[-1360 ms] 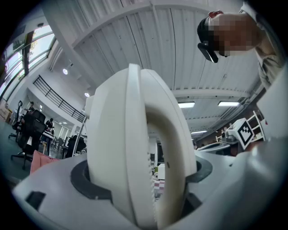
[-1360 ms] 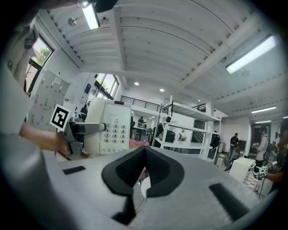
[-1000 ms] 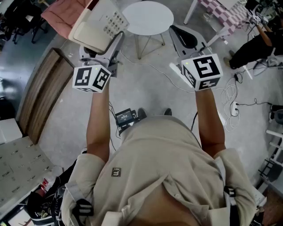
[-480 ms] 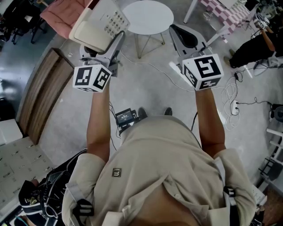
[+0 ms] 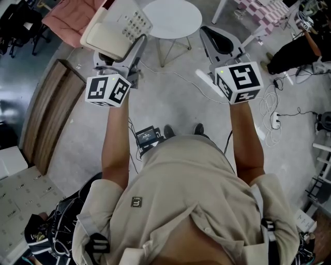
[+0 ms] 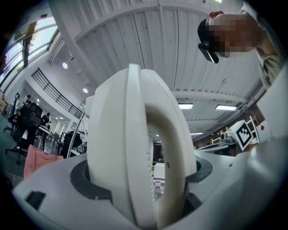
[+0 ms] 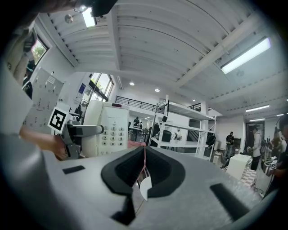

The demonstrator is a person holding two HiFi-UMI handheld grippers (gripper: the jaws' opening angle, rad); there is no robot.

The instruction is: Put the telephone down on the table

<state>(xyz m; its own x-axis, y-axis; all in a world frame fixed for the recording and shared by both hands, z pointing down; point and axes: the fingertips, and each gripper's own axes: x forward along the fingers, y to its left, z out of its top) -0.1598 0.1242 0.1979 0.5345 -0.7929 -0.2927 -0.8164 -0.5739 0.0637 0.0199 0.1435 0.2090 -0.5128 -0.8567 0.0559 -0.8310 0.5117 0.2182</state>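
Grey concrete floor (image 5: 170,103). Wooden panel (image 5: 49,114) lies flat on it at left, pink cloth (image 5: 67,15) beyond its far end. Small black box (image 5: 147,137) on the floor by the shoes, thin cables running off it. Loose white cable coil (image 5: 269,111) at right. Person in black (image 5: 289,52) crouched at top right, checkered cloth (image 5: 258,10) near them. Black bag (image 5: 51,227) bottom left, beside a white panel (image 5: 20,191). Right gripper view: white shelving rack (image 7: 180,121), ceiling strip light (image 7: 245,56), standing bystander (image 7: 230,139) far right.
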